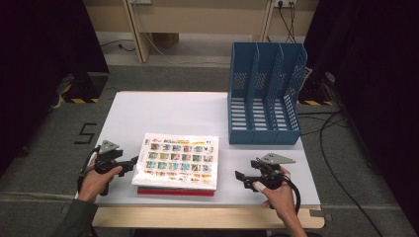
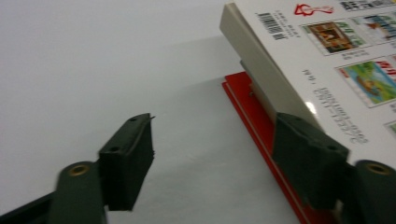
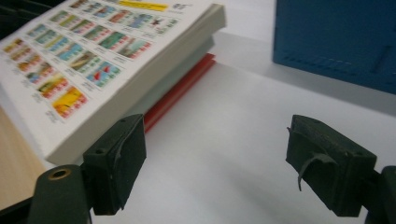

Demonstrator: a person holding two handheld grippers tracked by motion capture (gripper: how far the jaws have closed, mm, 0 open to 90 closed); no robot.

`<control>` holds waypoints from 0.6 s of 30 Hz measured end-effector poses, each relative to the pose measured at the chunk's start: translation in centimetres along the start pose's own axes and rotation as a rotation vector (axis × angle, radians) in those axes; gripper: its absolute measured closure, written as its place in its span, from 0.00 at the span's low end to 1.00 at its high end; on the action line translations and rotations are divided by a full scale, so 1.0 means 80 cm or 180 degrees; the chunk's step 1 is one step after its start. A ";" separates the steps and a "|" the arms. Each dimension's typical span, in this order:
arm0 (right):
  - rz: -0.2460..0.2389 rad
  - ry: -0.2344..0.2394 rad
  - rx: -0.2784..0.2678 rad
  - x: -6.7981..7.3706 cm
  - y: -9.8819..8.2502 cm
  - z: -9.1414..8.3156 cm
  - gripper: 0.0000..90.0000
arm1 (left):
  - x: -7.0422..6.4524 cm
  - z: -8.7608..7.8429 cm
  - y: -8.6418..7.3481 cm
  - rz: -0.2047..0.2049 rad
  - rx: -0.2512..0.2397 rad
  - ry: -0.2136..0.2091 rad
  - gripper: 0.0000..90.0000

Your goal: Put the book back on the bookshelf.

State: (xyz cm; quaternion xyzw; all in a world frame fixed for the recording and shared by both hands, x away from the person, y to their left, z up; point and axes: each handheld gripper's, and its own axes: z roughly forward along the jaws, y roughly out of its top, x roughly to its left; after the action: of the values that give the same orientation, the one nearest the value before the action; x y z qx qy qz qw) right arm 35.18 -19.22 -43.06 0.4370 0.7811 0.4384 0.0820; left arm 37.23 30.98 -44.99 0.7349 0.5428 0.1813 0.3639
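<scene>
— While both hands sit at the near edge of the white table (image 1: 163, 106), where does the stack of books lie?

— At about six o'clock on the tabletop, between the two grippers. The top book (image 1: 177, 160), white with rows of small coloured pictures, lies flat on a grey book (image 3: 175, 70), and a red book (image 1: 175, 192) sits at the bottom, its edge peeking out on the near side.

— And the left gripper (image 1: 129, 163)?

— At nine o'clock from the stack, right at its left edge. In the left gripper view its jaws stand partly apart. One pad is over the top book's corner; the other hangs over bare table. Whether the pad presses on the book, I cannot tell.

— The right gripper (image 1: 242, 176)?

— At three o'clock from the stack, a little apart from it, pointing toward it. In the right gripper view its jaws gape wide with only table between them, holding nothing.

— Anything else there?

— A blue file rack (image 1: 264, 94) with three slots, upright at one o'clock from the books, well apart from them.
</scene>
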 end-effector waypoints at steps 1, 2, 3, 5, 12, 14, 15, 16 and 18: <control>0.0010 0.0052 0.0003 0.004 0.002 0.003 0.23 | -0.001 -0.001 0.000 0.0001 -0.0007 -0.0026 0.38; -0.0004 0.0082 0.0009 0.007 0.003 0.006 0.23 | -0.002 -0.001 0.001 0.0031 -0.0016 -0.0033 0.41; -0.0025 0.0108 0.0033 0.010 0.005 0.009 0.23 | -0.004 -0.002 0.000 0.0059 -0.0021 -0.0046 0.43; -0.0010 0.0141 0.0062 0.017 0.007 0.015 0.24 | -0.006 -0.003 0.000 0.0086 -0.0033 -0.0082 0.50; 0.0095 0.0384 0.0052 0.031 0.014 0.030 0.24 | -0.011 -0.009 0.001 0.0053 0.0037 -0.0206 0.60; 0.0144 0.0467 0.0054 0.033 0.016 0.034 0.24 | -0.015 -0.011 0.001 0.0040 0.0013 -0.0265 0.59; 0.0172 0.0486 0.0064 0.035 0.017 0.036 0.24 | -0.017 -0.012 0.002 0.0073 0.0011 -0.0250 0.56; 0.0145 0.0500 0.0068 0.035 0.017 0.039 0.24 | -0.019 -0.013 0.004 0.0098 0.0010 -0.0224 0.50; 0.0142 0.0495 0.0090 0.037 0.019 0.042 0.23 | -0.022 -0.013 0.005 0.0087 0.0004 -0.0266 0.47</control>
State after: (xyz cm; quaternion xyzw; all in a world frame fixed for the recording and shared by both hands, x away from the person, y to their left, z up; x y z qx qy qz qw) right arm 36.05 -14.57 -43.21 0.4201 0.7813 0.4616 0.0052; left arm 36.15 29.63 -43.76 0.7494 0.5171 0.1551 0.3833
